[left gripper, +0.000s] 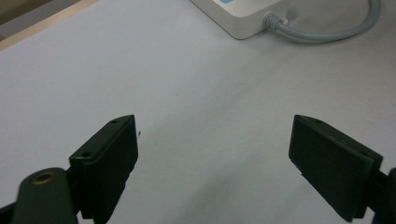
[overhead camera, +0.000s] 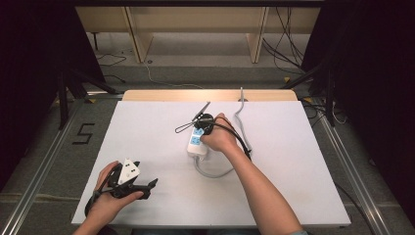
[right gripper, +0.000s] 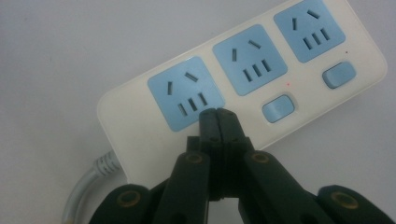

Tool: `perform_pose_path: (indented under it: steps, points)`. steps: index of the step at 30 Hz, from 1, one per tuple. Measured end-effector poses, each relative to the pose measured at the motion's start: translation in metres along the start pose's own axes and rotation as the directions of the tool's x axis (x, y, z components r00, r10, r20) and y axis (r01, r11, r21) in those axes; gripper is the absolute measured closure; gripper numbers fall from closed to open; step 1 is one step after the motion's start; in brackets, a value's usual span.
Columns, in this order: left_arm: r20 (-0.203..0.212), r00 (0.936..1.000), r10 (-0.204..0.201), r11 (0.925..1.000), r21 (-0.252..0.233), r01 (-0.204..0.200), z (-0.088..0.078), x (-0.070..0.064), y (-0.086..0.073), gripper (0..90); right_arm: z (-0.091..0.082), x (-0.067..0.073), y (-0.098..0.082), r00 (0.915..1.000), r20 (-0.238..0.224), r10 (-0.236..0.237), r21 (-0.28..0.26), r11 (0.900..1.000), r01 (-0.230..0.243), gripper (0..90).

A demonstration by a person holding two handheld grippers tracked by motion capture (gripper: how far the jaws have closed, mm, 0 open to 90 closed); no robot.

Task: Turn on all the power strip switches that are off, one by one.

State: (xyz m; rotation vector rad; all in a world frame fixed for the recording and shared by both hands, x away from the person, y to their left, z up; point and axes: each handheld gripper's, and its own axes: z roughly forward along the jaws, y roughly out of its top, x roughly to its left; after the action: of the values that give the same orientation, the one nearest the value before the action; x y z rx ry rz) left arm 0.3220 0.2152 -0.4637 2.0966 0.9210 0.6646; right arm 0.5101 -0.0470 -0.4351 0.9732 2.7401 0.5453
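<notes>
A white power strip point(overhead camera: 197, 143) with three blue sockets lies at the middle of the white table point(overhead camera: 293, 186). Its face point(right gripper: 243, 79) has two blue switches beside the farther sockets. My right gripper point(right gripper: 217, 113) is shut with nothing between the jaws. Its tips rest over the strip's face, right beside the socket nearest the cable, and hide what is beneath them. In the high view the right gripper point(overhead camera: 201, 128) sits above the strip's far half. My left gripper point(overhead camera: 151, 183) lies near the table's front left, open and empty point(left gripper: 212, 135), pointing toward the strip's cable end point(left gripper: 243, 16).
The strip's grey cable point(overhead camera: 215, 172) loops toward the person, then runs past the right forearm to the table's far edge point(overhead camera: 242, 105). A thin black lead point(overhead camera: 183, 127) trails from the right gripper. Dark stands flank the table.
</notes>
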Motion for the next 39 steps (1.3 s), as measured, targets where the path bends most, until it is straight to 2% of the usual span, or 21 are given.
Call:
perform_pose_path:
  steps: [2,21,24,25,28,33,34,36,39]
  points:
    - [0.0,1.0,0.001,1.0,0.0,-0.001,0.0,0.0,0.0,15.7,0.001,0.0,0.001,1.0,0.003,-0.008,0.004,1.0,0.008,90.0]
    - [0.0,1.0,0.001,1.0,-0.001,-0.001,0.001,-0.001,0.0,15.7,0.001,0.003,0.003,0.9997,0.012,0.02,0.022,1.0,-0.02,90.0]
    - [0.0,1.0,0.001,1.0,0.0,-0.001,0.001,-0.001,0.0,15.7,0.002,0.003,0.003,0.9999,0.013,0.01,0.03,0.999,-0.011,90.0]
    - [0.0,1.0,0.004,1.0,0.0,-0.004,0.001,-0.001,0.001,15.7,0.002,0.003,0.002,0.9998,0.013,0.018,0.014,1.0,-0.018,90.0]
    - [0.0,1.0,0.001,1.0,-0.002,-0.001,0.001,-0.001,0.0,15.7,0.003,0.003,0.003,0.9998,0.02,0.004,0.014,1.0,-0.005,90.0]
    - [0.0,1.0,-0.003,1.0,-0.002,0.003,0.001,0.0,0.0,15.7,0.0,0.0,0.002,0.9992,-0.007,0.04,0.001,0.999,-0.04,90.0]
    - [0.001,1.0,-0.007,1.0,-0.004,0.007,0.001,0.001,0.0,15.7,0.0,0.0,0.002,0.9992,-0.007,0.04,0.001,0.999,-0.04,90.0]
    - [0.0,1.0,-0.004,1.0,-0.004,0.004,0.001,0.001,0.0,15.7,-0.006,-0.003,0.004,0.9982,-0.002,0.06,-0.037,0.997,-0.06,90.0]
    - [0.0,1.0,-0.004,1.0,-0.004,0.004,0.001,0.001,0.0,15.7,-0.009,-0.006,0.005,0.9978,0.003,0.066,-0.045,0.997,-0.066,90.0]
